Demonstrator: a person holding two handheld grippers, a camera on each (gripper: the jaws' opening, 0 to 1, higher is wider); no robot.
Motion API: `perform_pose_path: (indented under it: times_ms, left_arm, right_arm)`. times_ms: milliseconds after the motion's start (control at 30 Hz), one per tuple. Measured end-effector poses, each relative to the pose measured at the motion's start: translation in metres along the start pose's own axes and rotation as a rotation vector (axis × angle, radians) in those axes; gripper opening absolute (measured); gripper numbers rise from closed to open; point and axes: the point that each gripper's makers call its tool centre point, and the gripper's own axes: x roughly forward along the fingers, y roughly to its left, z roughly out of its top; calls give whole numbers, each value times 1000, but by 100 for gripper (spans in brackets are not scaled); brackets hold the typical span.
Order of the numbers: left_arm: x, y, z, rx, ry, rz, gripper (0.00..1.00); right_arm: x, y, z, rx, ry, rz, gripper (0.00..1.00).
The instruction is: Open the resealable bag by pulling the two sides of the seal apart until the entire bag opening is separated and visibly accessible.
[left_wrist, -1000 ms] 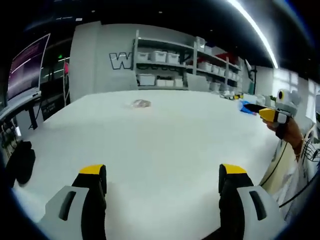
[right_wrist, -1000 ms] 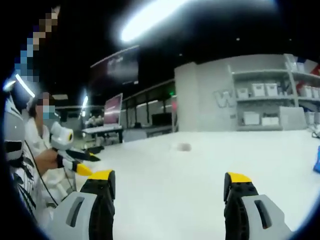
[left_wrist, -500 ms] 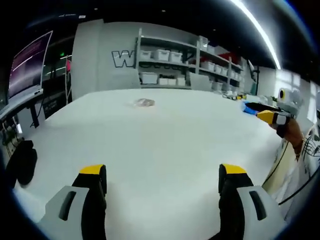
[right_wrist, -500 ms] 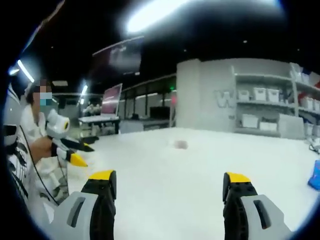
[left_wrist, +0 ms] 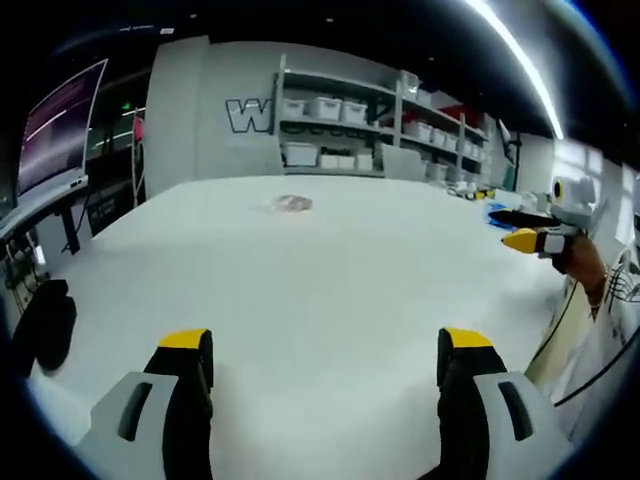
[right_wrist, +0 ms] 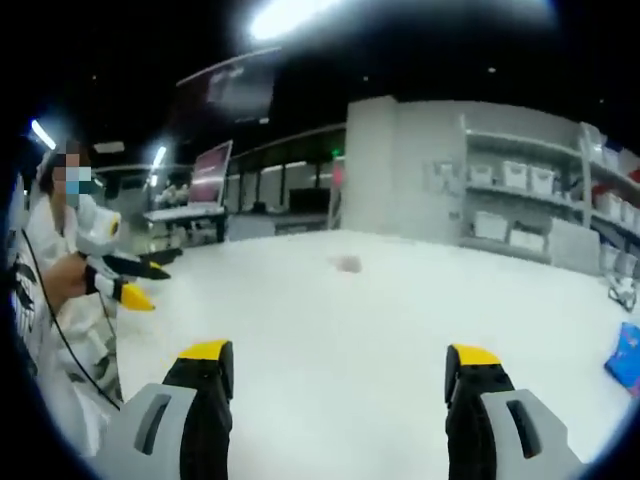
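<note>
Both claws are spread wide and hold nothing. Left claw (left_wrist: 325, 365) hovers over the white bench (left_wrist: 330, 270); the bag (left_wrist: 292, 204) lies far off at about 12 o'clock, untouched. Right claw (right_wrist: 340, 385) likewise sees the bag (right_wrist: 347, 263) well ahead at 12. Nothing appears done yet: reaching, gripping both seal sides and pulling all remain.

Both views low over table (left_wrist: 330, 290), facing shelves (left_wrist: 340, 130)

Small clear resealable bag (left_wrist: 290, 204) at 12 o'clock on the white table (left_wrist: 330, 290): contents and seal too small to tell.
Blue packet (right_wrist: 626, 357) at 3 o'clock: partly cut by the edge.
</note>
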Motion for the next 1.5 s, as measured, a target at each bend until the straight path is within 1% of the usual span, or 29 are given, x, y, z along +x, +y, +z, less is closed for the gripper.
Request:
perform_pose_path:
  times_ms: [100,333,533,767,1167,1500]
  left_arm:
    - [1,0,-1,0,4,-1,92]
    - [1,0,0,5,8,1,92]
    - [4,1,-3,0,17,2,92]
    - [5,2,-3,0,20,-1,92]
    - [5,-1,-5,2,25,-7,91]
    - [3,0,-1,4,13,-5,91]
  right_arm:
    - [4,2,-5,12,17,12,88]
    - [4,0,-5,26,11,4,88]
    - [8,0,-13,41,35,11,88]
    - [10,0,-10,47,25,12,87]
    - [15,6,-9,45,27,33,85]
    - [20,9,-4,38,16,48,83]
